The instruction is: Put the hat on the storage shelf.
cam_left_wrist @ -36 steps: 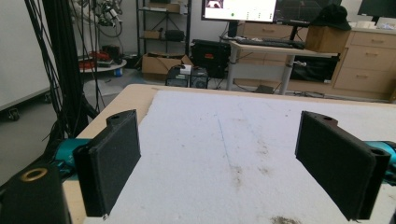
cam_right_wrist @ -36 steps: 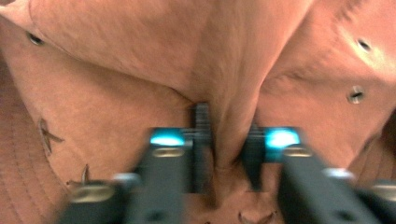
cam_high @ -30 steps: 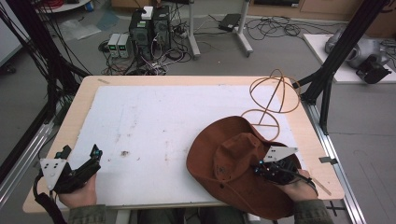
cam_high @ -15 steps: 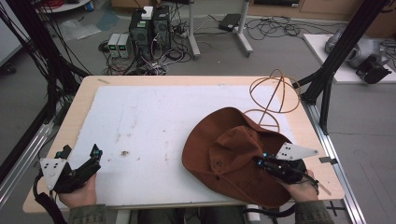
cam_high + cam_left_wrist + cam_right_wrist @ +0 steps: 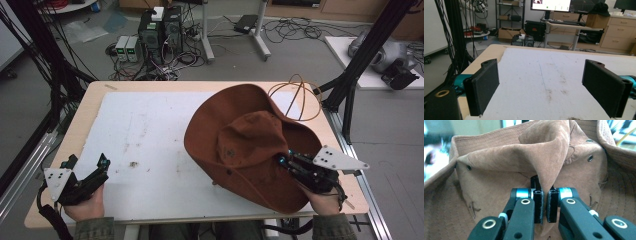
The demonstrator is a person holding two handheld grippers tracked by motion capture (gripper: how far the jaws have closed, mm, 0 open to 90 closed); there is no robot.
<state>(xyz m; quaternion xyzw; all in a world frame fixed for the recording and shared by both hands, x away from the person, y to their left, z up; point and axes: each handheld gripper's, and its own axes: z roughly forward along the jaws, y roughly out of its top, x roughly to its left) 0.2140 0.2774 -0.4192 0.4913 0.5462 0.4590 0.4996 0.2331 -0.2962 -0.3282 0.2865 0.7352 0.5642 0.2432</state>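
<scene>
- One table (image 5: 90,107) takes up the middle of the high view: a pale wooden top with a white sheet (image 5: 150,135) over most of it, marked with faint smudges and a small dark speck at lower left of centre.
- One hat (image 5: 240,145) lies on the right half of the table in the high view. It is rust-brown, suede-like, wide-brimmed and floppy, with small metal eyelets in the crown and stitched rows around the brim. The crown is creased and the brim curls up at the upper edge.
- One loop of orange cable (image 5: 300,97) lies just beyond the hat at the upper right of the table.
- Two grippers are held, one in each hand.
- The right gripper (image 5: 286,161) sits at the lower right of the high view, on the hat's near brim. In the right gripper view its jaws are drawn almost together, pinching a fold of the hat's (image 5: 544,157) crown that rises between them at the centre of the frame.
- The left gripper (image 5: 102,167) rests at the lower left of the high view, well apart from the hat. In the left gripper view its jaws stand wide apart with nothing between them but the white sheet (image 5: 544,82).
</scene>
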